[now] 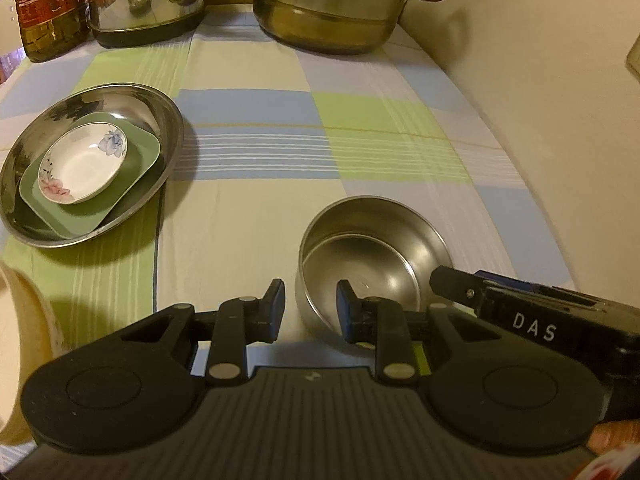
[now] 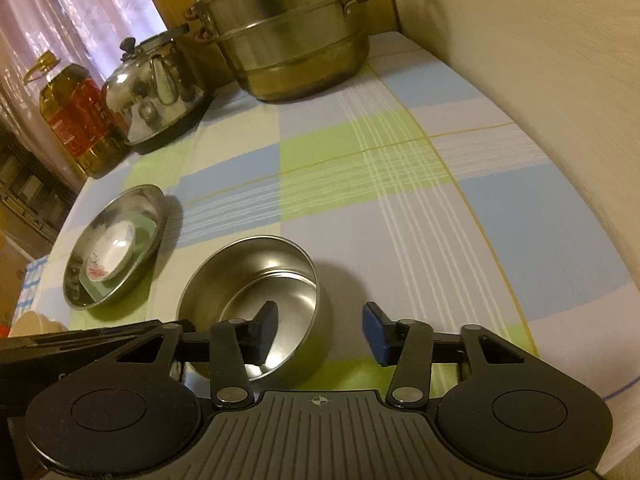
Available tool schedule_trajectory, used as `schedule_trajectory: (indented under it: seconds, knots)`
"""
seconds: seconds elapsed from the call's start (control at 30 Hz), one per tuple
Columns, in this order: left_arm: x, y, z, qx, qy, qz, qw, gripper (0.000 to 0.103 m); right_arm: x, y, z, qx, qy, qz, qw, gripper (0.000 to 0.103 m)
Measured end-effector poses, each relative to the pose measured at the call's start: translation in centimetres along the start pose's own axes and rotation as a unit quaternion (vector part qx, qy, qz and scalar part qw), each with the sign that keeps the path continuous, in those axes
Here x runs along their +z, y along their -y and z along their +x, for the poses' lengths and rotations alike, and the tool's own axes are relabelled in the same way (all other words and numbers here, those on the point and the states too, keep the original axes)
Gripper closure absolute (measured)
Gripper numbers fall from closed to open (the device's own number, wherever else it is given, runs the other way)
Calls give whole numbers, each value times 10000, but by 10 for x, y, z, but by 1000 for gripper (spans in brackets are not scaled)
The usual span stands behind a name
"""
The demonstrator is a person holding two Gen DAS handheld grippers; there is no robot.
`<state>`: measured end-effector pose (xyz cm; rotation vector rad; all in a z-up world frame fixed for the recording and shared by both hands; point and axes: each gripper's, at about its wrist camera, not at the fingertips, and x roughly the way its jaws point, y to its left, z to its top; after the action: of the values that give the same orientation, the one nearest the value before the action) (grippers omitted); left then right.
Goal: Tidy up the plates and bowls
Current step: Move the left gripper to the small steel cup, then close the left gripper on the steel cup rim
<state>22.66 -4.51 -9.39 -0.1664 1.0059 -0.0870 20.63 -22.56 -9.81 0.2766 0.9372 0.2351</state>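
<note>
A small steel bowl (image 1: 380,248) stands empty on the checked cloth. My left gripper (image 1: 310,304) is open astride the bowl's near left wall, one finger inside and one outside, with cloth showing beside the outer pad. My right gripper (image 2: 320,328) is open astride the same bowl's (image 2: 248,276) right wall, its pads clear of the metal. One of its fingers (image 1: 444,280) shows over the bowl's right rim. To the left, a wide steel plate (image 1: 168,120) holds a green square plate (image 1: 132,184) with a floral saucer (image 1: 84,168) on top.
Along the back stand a stacked steel steamer pot (image 1: 332,8), a steel kettle (image 1: 148,0) and an oil bottle (image 1: 48,8). A cream wall (image 1: 540,80) bounds the table on the right. A pale rounded object (image 1: 24,320) sits at the near left edge.
</note>
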Motion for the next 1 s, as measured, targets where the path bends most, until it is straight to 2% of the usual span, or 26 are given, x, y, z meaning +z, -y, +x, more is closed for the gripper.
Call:
schedule_trajectory:
  seconds: [0.13,0.47,0.63,1.0]
  knots:
    - [3,-1,7,-4,-74,15,10000,79,2,-1,7,7,-51,-7,10000,69]
    - [4,1,18,20,-141,117,9998,80,3,-3,15,-80,-99,-46,9999,82]
    - [2,2,19,-22,-135,163,9998,94,2,-3,16,-72,-96,-75,9999,94]
    - [-3,3,6,-23,-11,207,9998,94,1,-9,2,-56,-76,-248,9996,96]
